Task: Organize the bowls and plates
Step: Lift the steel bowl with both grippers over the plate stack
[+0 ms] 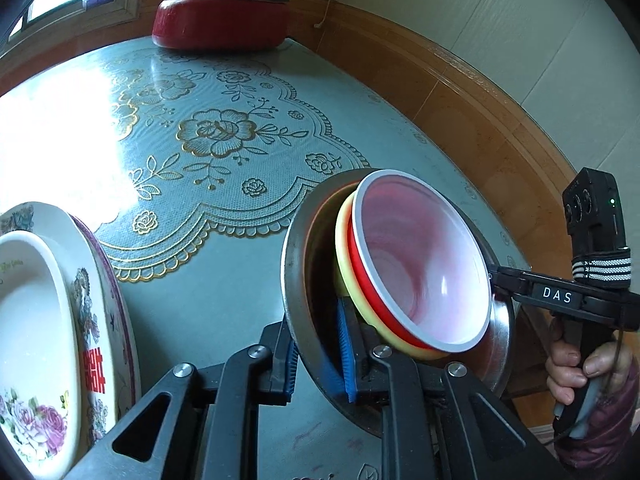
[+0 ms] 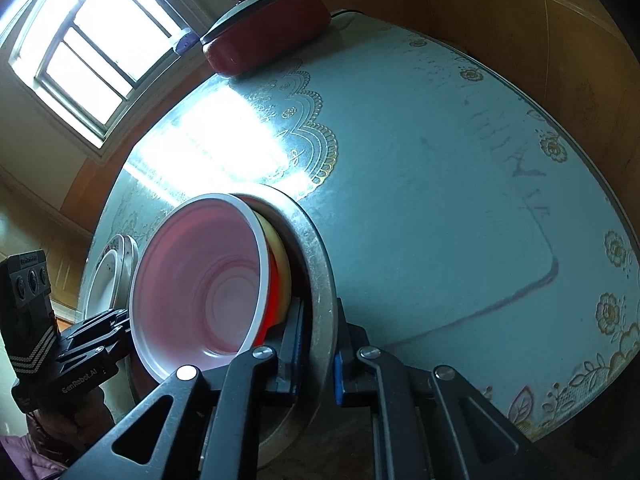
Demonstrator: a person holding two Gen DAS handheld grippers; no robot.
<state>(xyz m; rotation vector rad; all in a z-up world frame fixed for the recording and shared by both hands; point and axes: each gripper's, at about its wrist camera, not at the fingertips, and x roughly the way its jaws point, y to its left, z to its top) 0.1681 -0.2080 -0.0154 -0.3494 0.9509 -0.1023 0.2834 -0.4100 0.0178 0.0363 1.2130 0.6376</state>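
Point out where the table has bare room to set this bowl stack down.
Free: the floral cloth between the red lidded pot and the metal bowl, and the plain stretch toward the table's edge. Crowded: the side with the flowered plates, and around the bowl, which both grippers, left and right, clamp.

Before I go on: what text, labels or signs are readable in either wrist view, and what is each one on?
"DAS": white letters on the right gripper, on its black body.
"GenRobot.AI": on the left gripper, on its black body.
Red double-happiness sign: on the rim of the flowered plate.
Faint green lettering inside the white dish on that plate: too blurred to read.
Small print atop the left gripper's camera block: too small to read.
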